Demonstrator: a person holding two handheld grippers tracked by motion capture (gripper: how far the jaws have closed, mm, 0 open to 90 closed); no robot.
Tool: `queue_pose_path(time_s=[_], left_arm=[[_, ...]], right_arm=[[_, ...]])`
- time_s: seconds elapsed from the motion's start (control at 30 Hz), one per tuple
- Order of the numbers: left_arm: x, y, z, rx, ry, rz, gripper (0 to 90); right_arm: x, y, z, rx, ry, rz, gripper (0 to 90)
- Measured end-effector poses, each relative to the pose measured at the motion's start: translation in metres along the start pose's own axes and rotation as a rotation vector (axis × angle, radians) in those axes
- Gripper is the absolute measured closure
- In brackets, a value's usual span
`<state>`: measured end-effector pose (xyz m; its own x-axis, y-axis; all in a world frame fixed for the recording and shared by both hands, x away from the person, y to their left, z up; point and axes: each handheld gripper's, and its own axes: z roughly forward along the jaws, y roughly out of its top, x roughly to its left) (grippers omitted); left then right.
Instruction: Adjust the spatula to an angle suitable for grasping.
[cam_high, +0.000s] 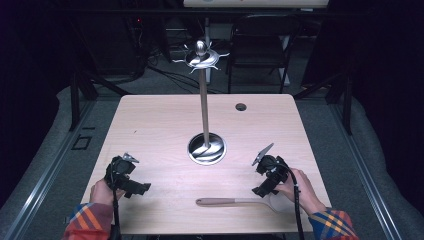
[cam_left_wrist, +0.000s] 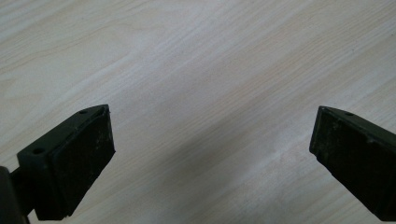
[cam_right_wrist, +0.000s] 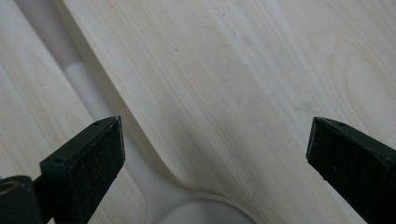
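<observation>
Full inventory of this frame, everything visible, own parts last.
Table: 1, light wood, centre; small dark hole near its far edge.
Utensil stand: 1, silver, round base at table centre, hooked top.
Spoon: 1, wooden handle, pale head, near edge by the right gripper.
Chair: 1, dark, behind the table.
Left gripper: 1, black, open over bare wood.
Right gripper: 1, black, open above the spoon.
Sleeves: 2, plaid, bottom corners.

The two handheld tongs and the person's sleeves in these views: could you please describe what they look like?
Both are black. The left tongs and right tongs each carry a grey three-cornered plate on top and trail a black cable toward the person. Each gripper view shows two blocky black jaws with flat, slightly speckled pads and small screw holes. The sleeves are plaid in orange, red, blue and yellow.
</observation>
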<state>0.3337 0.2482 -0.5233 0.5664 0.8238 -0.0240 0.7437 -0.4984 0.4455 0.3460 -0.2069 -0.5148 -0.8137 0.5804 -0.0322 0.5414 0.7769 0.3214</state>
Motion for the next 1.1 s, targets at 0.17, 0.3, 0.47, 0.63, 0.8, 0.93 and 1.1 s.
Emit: queue_pose_path(time_s=[0.17,0.3,0.47,0.63,0.8,0.93,1.1], left_arm=[[0.001,-0.001,0.001,-0.007,-0.008,-0.006,0.0],[0.002,-0.001,0.000,-0.019,-0.004,-0.013,0.0],[0.001,-0.001,0.000,-0.013,-0.015,-0.008,0.0],[0.002,-0.001,0.000,-0.033,-0.023,-0.011,0.0],[0.002,-0.001,0.000,-0.029,-0.024,-0.009,0.0],[0.002,-0.001,0.000,-0.027,-0.027,-0.007,0.0],[0.002,0.000,0.001,-0.016,-0.035,-0.007,0.0]], right_arm=[[0.010,0.007,0.005,0.031,0.016,-0.044,3.8],[0.014,0.010,0.011,0.041,0.035,-0.049,4.2],[0.022,0.014,0.016,0.054,0.055,-0.077,0.0],[0.030,0.018,0.018,0.060,0.065,-0.110,2.2],[0.038,0.023,0.022,0.086,0.058,-0.176,17.3],[0.045,0.027,0.025,0.084,0.075,-0.202,30.9],[0.054,0.029,0.030,0.118,0.090,-0.259,46.0]])
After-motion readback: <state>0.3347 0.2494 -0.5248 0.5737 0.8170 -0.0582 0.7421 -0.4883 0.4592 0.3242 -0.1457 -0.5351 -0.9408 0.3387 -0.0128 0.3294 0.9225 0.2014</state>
